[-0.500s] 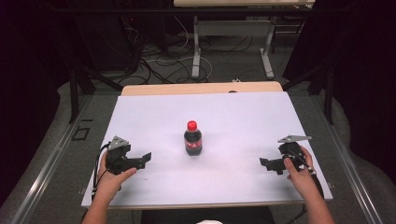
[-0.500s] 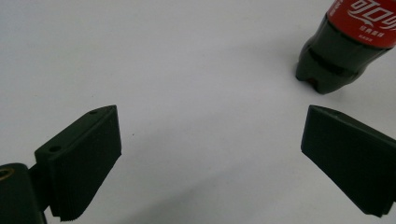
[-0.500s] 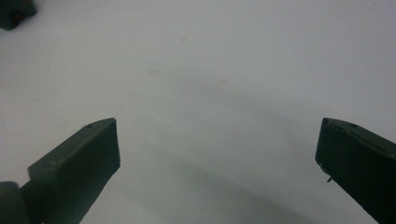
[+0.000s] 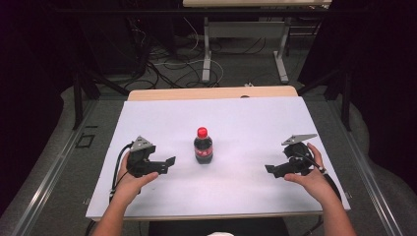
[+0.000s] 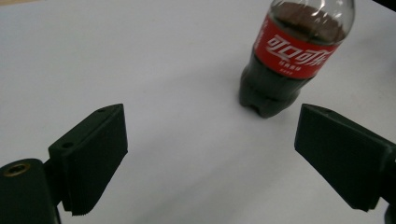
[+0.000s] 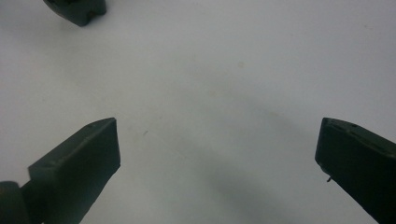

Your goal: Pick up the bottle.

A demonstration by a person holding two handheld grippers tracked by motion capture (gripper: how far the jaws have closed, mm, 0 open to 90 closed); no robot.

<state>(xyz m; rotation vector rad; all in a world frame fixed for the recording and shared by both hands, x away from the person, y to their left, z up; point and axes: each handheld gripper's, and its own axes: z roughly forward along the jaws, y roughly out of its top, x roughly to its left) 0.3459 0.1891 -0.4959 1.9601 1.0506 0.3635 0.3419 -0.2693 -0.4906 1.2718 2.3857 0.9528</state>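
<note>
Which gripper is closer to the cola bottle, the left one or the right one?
Left. The left gripper sits just beside the cola bottle, open and apart from it. The right gripper is farther off on the bottle's other side, also open.

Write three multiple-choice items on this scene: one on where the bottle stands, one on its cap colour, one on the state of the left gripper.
1. Where does the bottle stand?
A. Between the two grippers, mid-table
B. At the table's far right corner
C. Inside the right gripper

2. What colour is the cap?
A. Blue
B. Red
C. White

3. How is the left gripper?
A. Shut on the bottle
B. Open, with nothing between the jaws
C. Lying on the floor

Key:
1 A: the high view shows it upright on the table, with the left gripper on one side and the right gripper on the other.
2 B: the cap is red in the high view.
3 B: the left gripper view shows the jaws apart, short of the bottle.
</note>
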